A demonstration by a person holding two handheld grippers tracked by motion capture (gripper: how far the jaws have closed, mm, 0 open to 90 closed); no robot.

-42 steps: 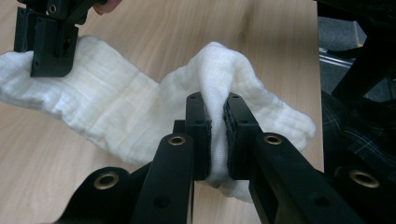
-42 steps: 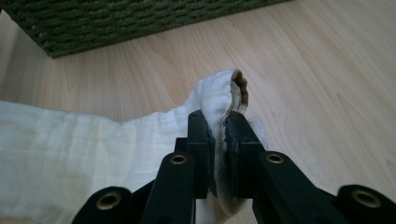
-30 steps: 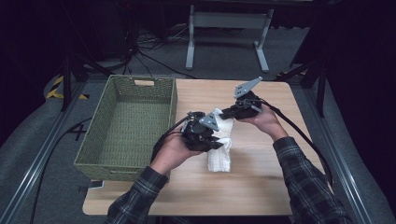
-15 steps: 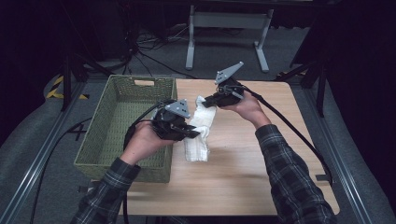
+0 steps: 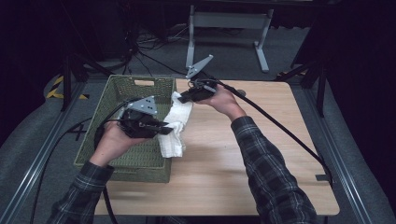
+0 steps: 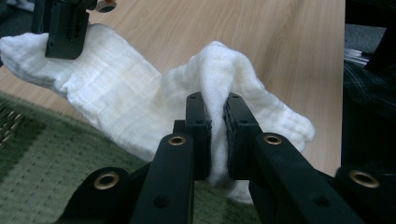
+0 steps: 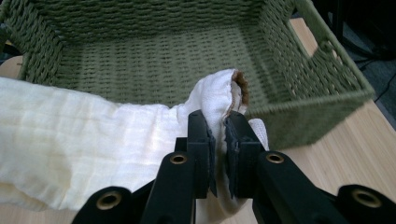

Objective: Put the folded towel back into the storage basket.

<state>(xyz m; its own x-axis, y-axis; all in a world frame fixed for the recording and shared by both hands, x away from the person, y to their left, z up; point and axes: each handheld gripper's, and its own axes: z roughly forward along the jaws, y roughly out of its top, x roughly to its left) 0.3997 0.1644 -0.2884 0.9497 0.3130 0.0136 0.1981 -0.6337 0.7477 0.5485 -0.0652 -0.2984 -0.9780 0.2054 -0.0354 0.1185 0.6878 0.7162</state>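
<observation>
Both grippers, left [image 5: 161,127] and right [image 5: 183,99], were clamped on the white folded muslin cloth [image 5: 175,128], lifted beside the green woven basket [image 5: 116,161], not yet inside.

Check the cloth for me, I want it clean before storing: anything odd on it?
Yes: the white cloth has a brown-stained edge just above the right gripper, in front of the green basket.

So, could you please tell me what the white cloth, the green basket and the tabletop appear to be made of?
The white cloth looks like soft cotton gauze: matte, with a fine crinkled weave and limp folds. The green basket appears to be woven cord or paper rope, judging by its ribbed braid and dull finish. The tabletop shows a pale wood grain, smooth, possibly laminate.
</observation>
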